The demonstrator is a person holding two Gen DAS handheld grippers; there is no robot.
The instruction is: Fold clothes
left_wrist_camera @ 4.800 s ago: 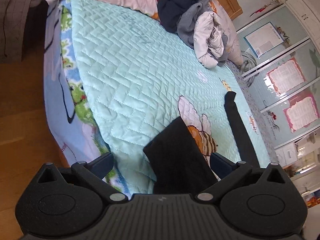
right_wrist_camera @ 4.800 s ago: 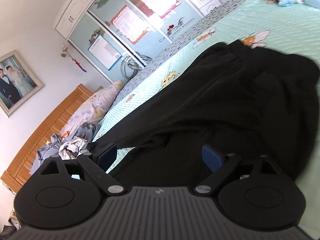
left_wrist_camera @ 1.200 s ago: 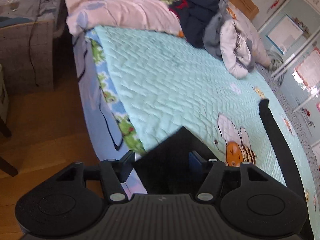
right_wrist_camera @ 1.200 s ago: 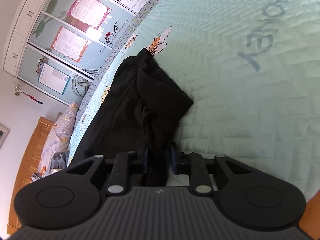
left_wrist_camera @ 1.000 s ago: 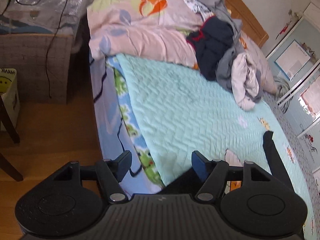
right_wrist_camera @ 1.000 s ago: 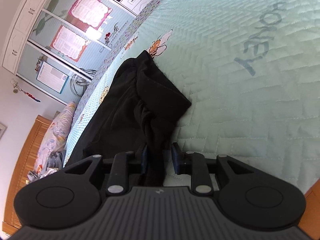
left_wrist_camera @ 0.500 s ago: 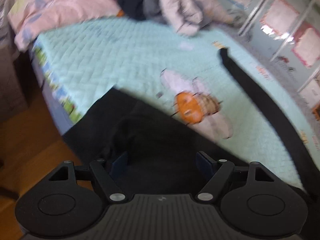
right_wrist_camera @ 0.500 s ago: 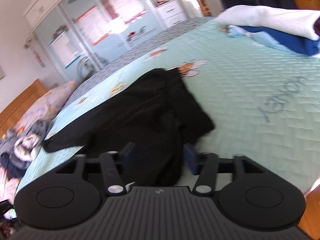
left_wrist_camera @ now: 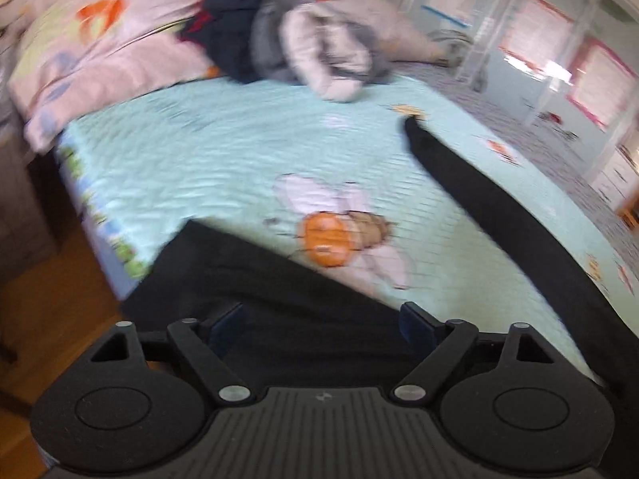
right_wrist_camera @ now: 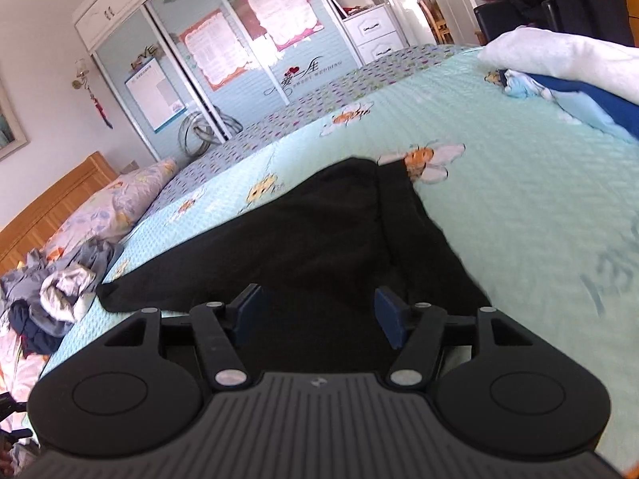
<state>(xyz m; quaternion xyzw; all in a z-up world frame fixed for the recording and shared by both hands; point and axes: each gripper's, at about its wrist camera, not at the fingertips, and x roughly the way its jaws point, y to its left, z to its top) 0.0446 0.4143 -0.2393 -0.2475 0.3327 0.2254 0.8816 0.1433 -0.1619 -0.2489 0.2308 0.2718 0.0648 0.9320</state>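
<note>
**Both grippers released over trousers**

Left gripper [left_wrist_camera: 321,321]: jaws opening, nothing pinched. Right gripper [right_wrist_camera: 317,313]: spread, empty. Black trousers [right_wrist_camera: 331,239] lie flat on the bed [right_wrist_camera: 519,183]; in the left view one leg runs toward 1 o'clock.

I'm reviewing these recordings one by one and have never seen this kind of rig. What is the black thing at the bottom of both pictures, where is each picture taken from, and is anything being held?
No robot here: a person carries a two-finger gripper in each hand, and a fisheye camera on each looks forward along its fingers. The black shape at the bottom is that gripper's own body.

The left wrist view shows the left gripper, whose jaws are opening over the black garment without pressing on it. The right wrist view shows the right gripper, jaws apart above the same garment, gripping nothing.

The garment lies spread on a bed with a light green quilt. An unfolded clothes heap sits near the pillows, and folded items lie at the far end.
</note>
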